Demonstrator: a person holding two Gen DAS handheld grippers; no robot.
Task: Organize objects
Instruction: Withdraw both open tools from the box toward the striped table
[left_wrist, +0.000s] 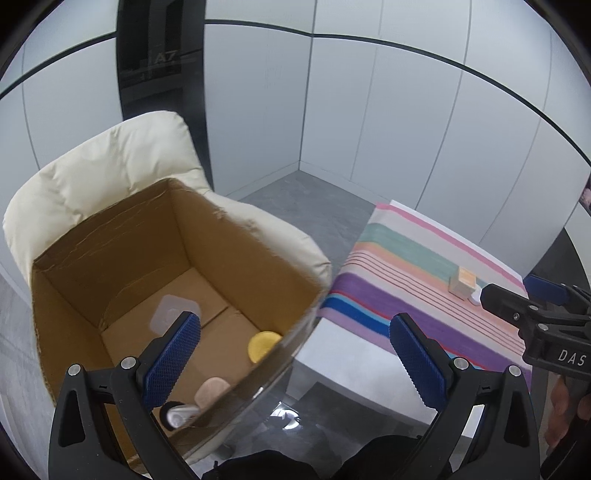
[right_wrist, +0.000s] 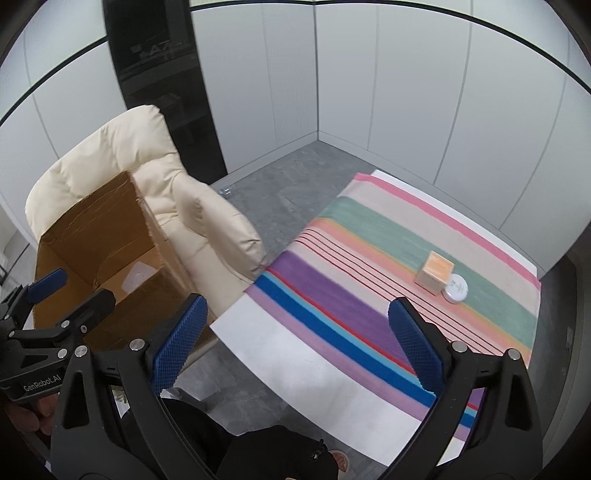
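Only from the left wrist view, between the wide-open, empty left hand-held gripper (left_wrist: 295, 358), shows the yellow disc (left_wrist: 263, 345) inside the cardboard box (left_wrist: 110, 236).

Black frames, silver screws; left gripper (left_wrist: 295, 354), right gripper (right_wrist: 295, 343): blue cross-hatched pads.

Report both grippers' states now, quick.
Left gripper: jaws open, nothing between them, over the cardboard box.
Right gripper: jaws open, nothing held, over the striped cloth.

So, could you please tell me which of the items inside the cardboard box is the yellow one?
The round yellow disc against the cardboard box's right wall; the other items are a clear lid, a peach piece and a black-and-white item.
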